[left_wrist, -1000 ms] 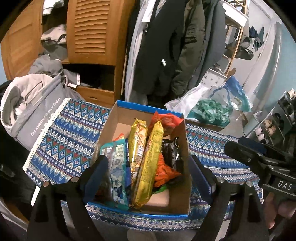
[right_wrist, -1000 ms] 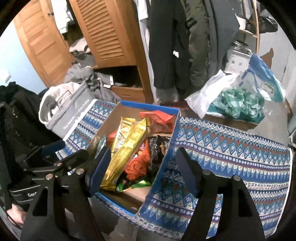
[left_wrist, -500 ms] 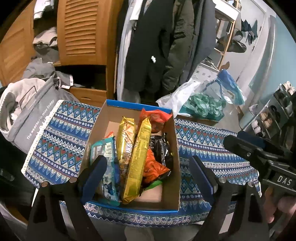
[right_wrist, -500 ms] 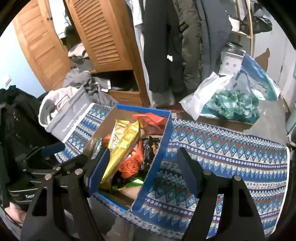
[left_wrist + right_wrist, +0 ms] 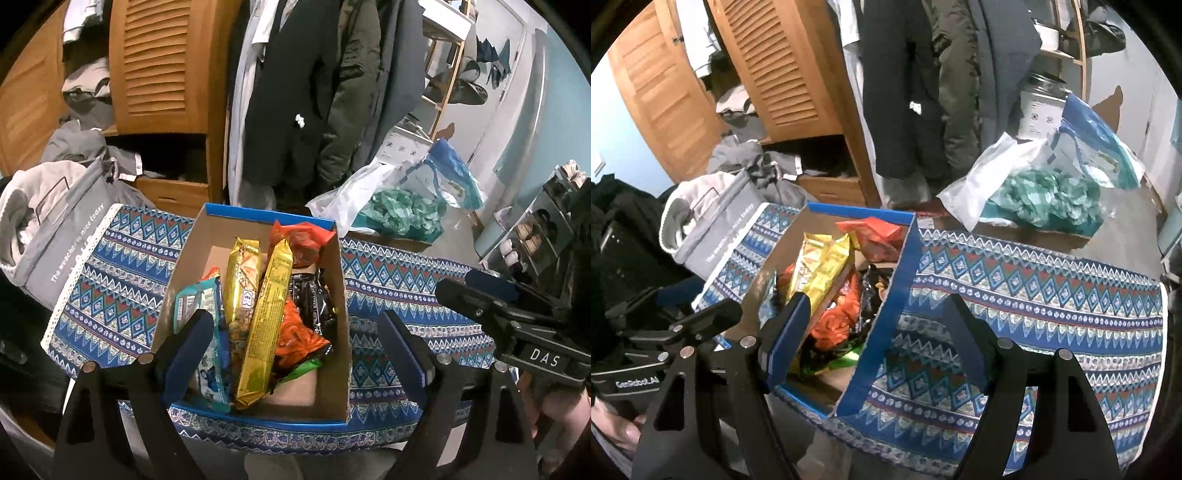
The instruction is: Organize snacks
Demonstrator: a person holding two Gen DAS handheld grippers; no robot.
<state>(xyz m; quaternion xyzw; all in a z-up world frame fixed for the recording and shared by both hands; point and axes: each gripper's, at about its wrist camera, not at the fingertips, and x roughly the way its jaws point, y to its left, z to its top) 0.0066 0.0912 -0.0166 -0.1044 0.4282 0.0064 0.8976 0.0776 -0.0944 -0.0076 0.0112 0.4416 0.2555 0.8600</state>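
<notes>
Cardboard box [image 5: 343,295] on patterned tabletop [image 5: 399,288], left of centre. Inside, standing on end: two gold packets [image 5: 264,325], teal packet [image 5: 207,306], orange packet [image 5: 295,332], black packet [image 5: 314,302], red bag [image 5: 299,240] at far wall. Left tool [image 5: 295,354] spread wide, empty, above box. Right tool [image 5: 871,339] likewise agape, empty, over box's right wall.

Both grippers spread wide, holding nothing

The left gripper [image 5: 299,343] and the right gripper [image 5: 875,328] each hang with jaws wide apart and nothing between the fingers. The two sit side by side and apart, each showing at the edge of the other's wrist view.
</notes>
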